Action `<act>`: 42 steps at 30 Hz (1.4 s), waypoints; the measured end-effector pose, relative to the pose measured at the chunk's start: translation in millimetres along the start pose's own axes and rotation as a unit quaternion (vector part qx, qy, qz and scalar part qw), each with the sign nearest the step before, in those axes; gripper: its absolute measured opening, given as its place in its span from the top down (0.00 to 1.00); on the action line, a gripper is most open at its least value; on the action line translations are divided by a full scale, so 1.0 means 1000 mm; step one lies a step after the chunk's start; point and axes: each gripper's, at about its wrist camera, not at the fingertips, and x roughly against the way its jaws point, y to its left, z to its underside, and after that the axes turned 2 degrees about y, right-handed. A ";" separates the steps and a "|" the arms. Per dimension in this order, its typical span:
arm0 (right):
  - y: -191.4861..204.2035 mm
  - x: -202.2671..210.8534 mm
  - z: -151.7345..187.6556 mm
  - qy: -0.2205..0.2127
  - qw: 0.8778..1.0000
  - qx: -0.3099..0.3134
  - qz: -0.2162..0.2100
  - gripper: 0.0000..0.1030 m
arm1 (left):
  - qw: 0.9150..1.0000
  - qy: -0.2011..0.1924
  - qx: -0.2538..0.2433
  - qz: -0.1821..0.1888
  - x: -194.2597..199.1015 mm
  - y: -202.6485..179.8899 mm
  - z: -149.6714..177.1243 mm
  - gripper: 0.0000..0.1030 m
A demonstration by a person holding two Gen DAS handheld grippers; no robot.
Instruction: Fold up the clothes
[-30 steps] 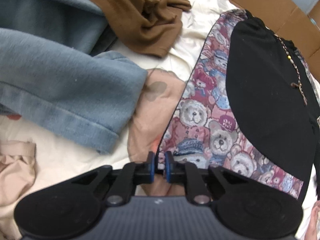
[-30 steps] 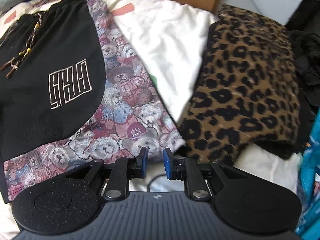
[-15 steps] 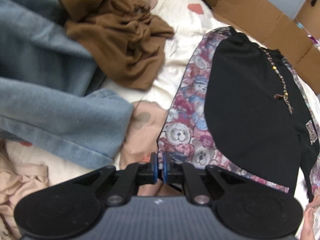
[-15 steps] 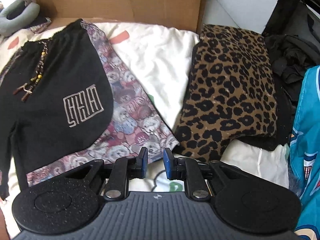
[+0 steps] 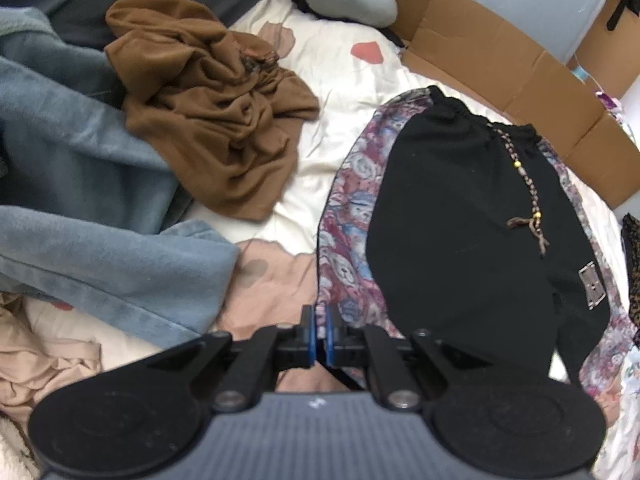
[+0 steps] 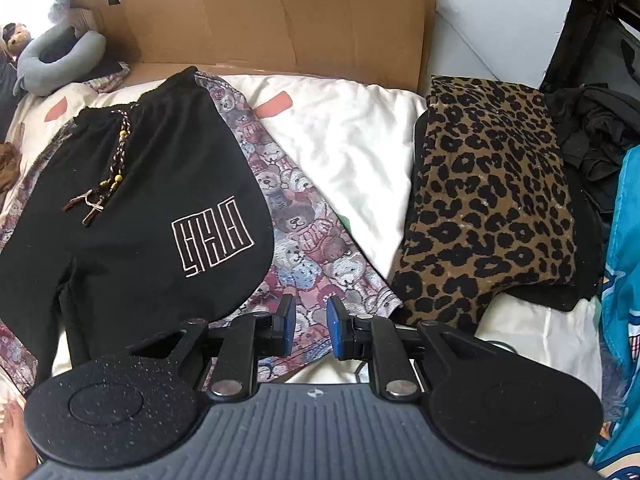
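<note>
On a bed strewn with laundry, a pair of black shorts with teddy-bear print side panels [image 5: 460,240] lies spread flat on the cream sheet [image 5: 344,92], waistband toward the cardboard [image 5: 500,56] at the far edge, a blue fleece [image 5: 100,240] and a crumpled brown garment [image 5: 216,120] heaped to the left. The left gripper [image 5: 318,334], held low and pointing along the bed, has its fingers pinched together on the printed hem corner of the nearer leg. The fabric looks soft, light and limp (likely to sag and drag rather than hold a crease), so the hem corners and the waistband seem the sensible places to take hold, lifting both ends together. At the other leg, the right gripper [image 6: 310,328] hangs just above the bear-print hem, jaws parted with cloth showing between them and nothing clamped; it is level and aimed toward the cardboard. Farther right, a folded leopard-print piece [image 6: 488,204] rests just beside the shorts.
</note>
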 end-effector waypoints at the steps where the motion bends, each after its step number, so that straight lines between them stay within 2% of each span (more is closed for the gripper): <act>1: 0.000 0.000 0.001 -0.002 1.000 -0.003 0.000 0.78 | 1.000 0.000 0.002 0.001 0.003 -0.003 -0.002 0.95; 11: 0.012 -0.003 0.007 -0.020 0.999 -0.027 -0.042 0.77 | 0.999 0.012 0.006 0.028 0.019 -0.044 -0.027 0.95; 21: 0.032 -0.011 0.004 -0.026 0.995 -0.019 -0.098 0.75 | 0.997 0.058 -0.012 0.056 0.016 -0.089 -0.048 0.95; 23: 0.036 -0.012 0.003 -0.028 0.993 -0.018 -0.112 0.72 | 0.996 0.064 -0.011 0.064 0.013 -0.099 -0.050 0.95; 24: 0.038 -0.012 0.001 -0.030 0.992 -0.017 -0.119 0.66 | 0.995 0.067 -0.014 0.068 0.012 -0.105 -0.052 0.95; 29: 0.050 -0.010 -0.006 -0.043 0.987 -0.011 -0.152 0.59 | 0.992 0.083 -0.026 0.093 0.006 -0.138 -0.059 0.95; 36: 0.075 -0.008 -0.020 -0.051 0.979 0.014 -0.196 0.59 | 0.984 0.094 -0.039 0.143 -0.006 -0.186 -0.065 0.95; 42: 0.098 -0.014 -0.027 -0.051 0.970 0.038 -0.235 0.59 | 0.977 0.110 -0.039 0.177 -0.023 -0.213 -0.062 0.95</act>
